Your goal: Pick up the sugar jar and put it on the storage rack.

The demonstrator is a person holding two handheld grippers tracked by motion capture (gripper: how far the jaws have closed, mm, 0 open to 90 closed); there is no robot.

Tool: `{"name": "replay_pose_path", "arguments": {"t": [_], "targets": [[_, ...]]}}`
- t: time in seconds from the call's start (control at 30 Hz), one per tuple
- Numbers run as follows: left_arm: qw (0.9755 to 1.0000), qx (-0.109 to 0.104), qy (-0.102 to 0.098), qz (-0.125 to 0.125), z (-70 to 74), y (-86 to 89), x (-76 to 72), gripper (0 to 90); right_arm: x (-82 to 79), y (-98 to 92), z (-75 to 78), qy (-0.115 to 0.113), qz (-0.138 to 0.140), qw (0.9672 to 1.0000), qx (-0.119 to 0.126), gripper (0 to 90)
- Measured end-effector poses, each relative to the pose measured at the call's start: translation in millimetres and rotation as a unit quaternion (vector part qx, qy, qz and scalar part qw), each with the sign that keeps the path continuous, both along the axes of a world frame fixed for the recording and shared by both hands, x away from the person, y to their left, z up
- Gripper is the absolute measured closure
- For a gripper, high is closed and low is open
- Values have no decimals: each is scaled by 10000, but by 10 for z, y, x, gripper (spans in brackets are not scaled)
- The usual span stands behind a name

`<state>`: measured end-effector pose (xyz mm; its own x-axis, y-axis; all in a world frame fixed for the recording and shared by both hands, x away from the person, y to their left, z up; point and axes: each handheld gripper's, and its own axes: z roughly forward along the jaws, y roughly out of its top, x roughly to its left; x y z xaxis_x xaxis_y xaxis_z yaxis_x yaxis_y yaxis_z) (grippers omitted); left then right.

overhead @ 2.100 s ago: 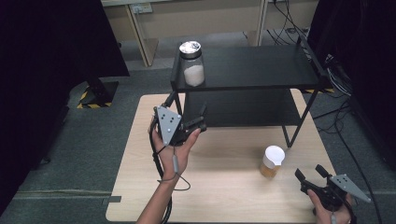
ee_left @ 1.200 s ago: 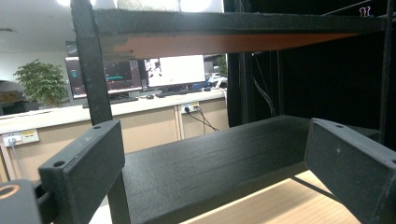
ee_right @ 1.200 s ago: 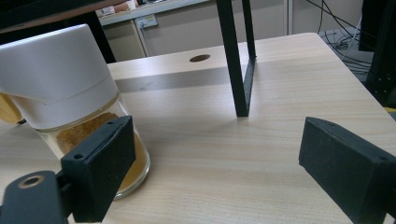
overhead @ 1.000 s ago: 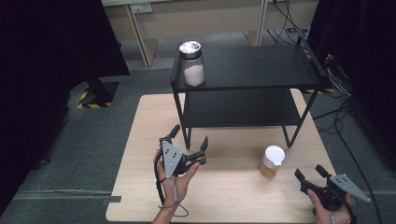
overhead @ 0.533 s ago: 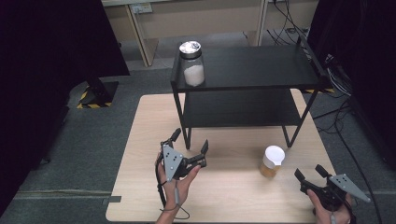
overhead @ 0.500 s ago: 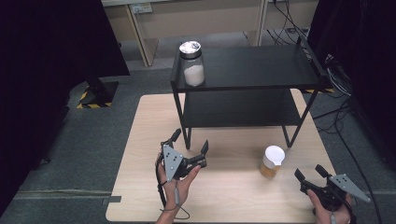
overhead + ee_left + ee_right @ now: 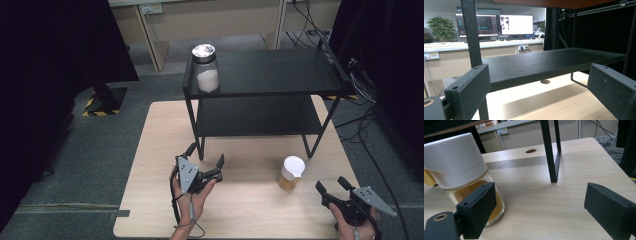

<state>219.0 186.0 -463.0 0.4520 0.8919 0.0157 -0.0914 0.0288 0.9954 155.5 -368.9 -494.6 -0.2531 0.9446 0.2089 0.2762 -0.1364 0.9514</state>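
The left tool [image 7: 206,160] rests in the person's left hand [image 7: 196,194] above the near middle of the tabletop [image 7: 150,150], just in front of the black shelf rack [image 7: 260,75]. Its jaws stand wide apart with nothing between them and point toward the rack; in the left gripper view the lower shelf [image 7: 544,62] and the front left leg [image 7: 472,40] of the rack lie directly ahead of the jaws. The right tool [image 7: 331,186] rests in the person's right hand [image 7: 350,220] at the near right corner of the tabletop. Its jaws are likewise spread wide and grip nothing. The white-lidded jar [image 7: 291,173], which holds a brown-yellow content, stands upright on the tabletop near the right tool, to its left and slightly farther from the person, in front of the rack's right front leg [image 7: 306,145]. In the right gripper view the white-lidded jar [image 7: 461,175] appears behind the left jaw, outside the gap between the jaws; contact between jaw and jar cannot be determined. A second jar [image 7: 205,67], with a metal lid and white content, stands upright at the front left corner of the top shelf, well apart from both tools.
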Motion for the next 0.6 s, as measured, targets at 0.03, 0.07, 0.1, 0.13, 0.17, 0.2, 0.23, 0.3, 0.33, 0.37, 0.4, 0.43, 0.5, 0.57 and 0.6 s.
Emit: {"name": "replay_pose_path", "arguments": {"t": [0.03,0.07,0.1,0.13,0.17,0.2,0.23,0.3,0.33,0.37,0.4,0.43,0.5,0.57,0.6], "targets": [[10000,6,15,1,-7,0,2,44,0,0,1,1,4,10000,-5,111],[10000,-8,44,1,-16,1,3,44,1,-1,1,1,6,10000,-4,111],[10000,-10,75,-5,-24,6,5,44,0,-2,-1,-1,2,10000,4,111],[9999,-9,104,-4,-34,8,7,44,-1,-4,-3,-4,1,10000,13,110],[9999,-6,131,-3,-47,9,8,44,-1,-4,-3,-5,1,10000,16,111],[9999,13,166,-3,-58,12,10,44,0,-4,-3,-4,4,10000,12,110],[9998,18,208,-4,-71,13,12,44,0,-2,-2,-5,3,10000,4,110],[9996,34,289,-2,-100,12,17,44,-1,2,0,-4,6,10000,-10,111],[9995,52,327,1,-112,12,20,45,-1,2,1,-2,6,10000,-11,111],[9993,63,363,11,-126,8,23,45,0,1,1,-1,8,10000,-10,110],[9992,70,395,17,-139,6,28,45,0,0,0,-2,9,10000,-7,110],[9990,83,433,17,-148,6,33,45,0,-1,0,-3,10,10000,-5,110],[9987,103,498,29,-169,3,41,46,1,-1,1,-2,12,10000,-8,110],[9984,116,559,28,-188,4,48,46,1,0,1,-3,14,10000,-11,110],[9982,133,579,35,-198,5,51,47,1,-1,1,-2,14,10000,-10,110]]}}
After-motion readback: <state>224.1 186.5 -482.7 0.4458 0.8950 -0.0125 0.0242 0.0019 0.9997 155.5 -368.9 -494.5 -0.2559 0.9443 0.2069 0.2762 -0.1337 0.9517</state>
